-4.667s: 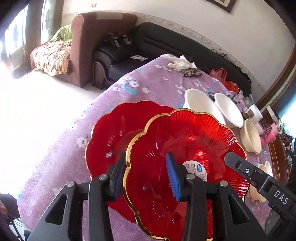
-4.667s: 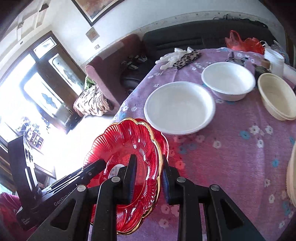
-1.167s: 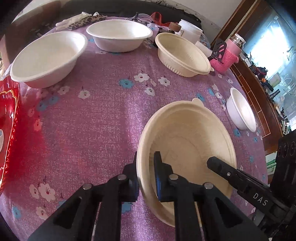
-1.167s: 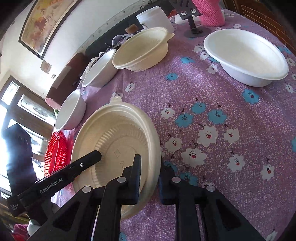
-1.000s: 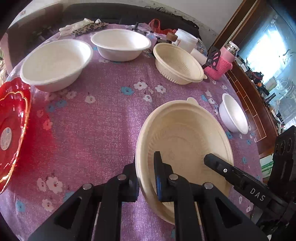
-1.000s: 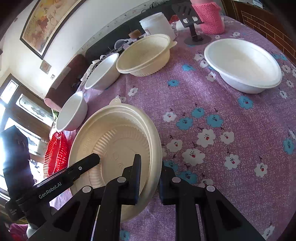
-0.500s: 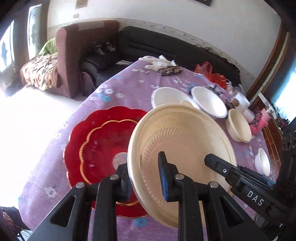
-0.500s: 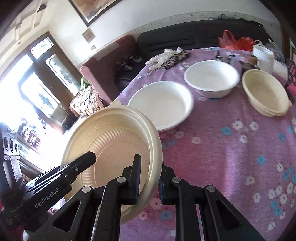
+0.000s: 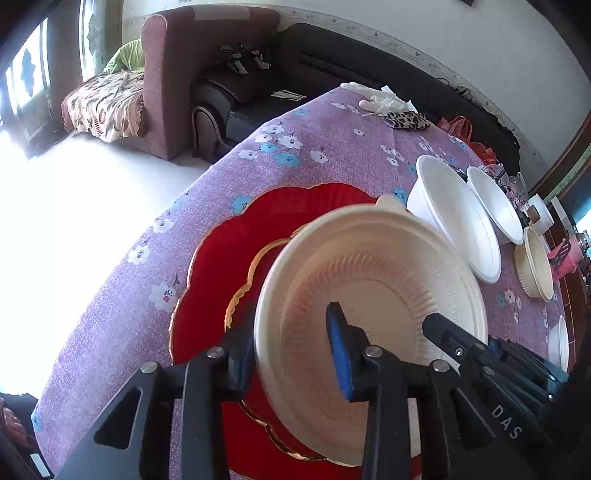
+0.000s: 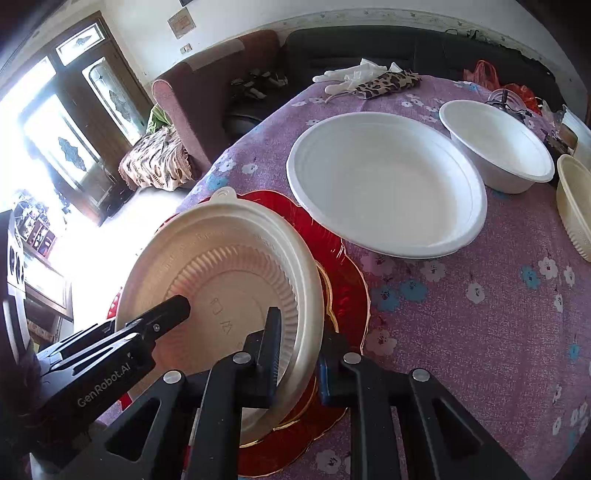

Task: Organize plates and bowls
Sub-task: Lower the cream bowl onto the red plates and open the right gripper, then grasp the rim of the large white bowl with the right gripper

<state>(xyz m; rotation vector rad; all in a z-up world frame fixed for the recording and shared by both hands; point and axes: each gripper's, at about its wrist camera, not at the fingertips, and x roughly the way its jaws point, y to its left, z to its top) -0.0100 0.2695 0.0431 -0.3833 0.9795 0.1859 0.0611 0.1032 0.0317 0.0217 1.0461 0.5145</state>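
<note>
The cream plate [image 9: 369,280], over bare cloth a second ago, now sits low-centre above the red plates [image 9: 221,258]. The left gripper [image 9: 291,343] is opening, pads off the rim between them; the right gripper [image 10: 299,350] still clamps it.

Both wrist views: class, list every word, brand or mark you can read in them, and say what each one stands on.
"DAS": on the right gripper, seen in the left wrist view.
"GenRobot.AI": on the left gripper, seen in the right wrist view.
Embossed marks in the middle of the cream plate: too faint to read.
Small plaque on the wall: too blurred to read.
</note>
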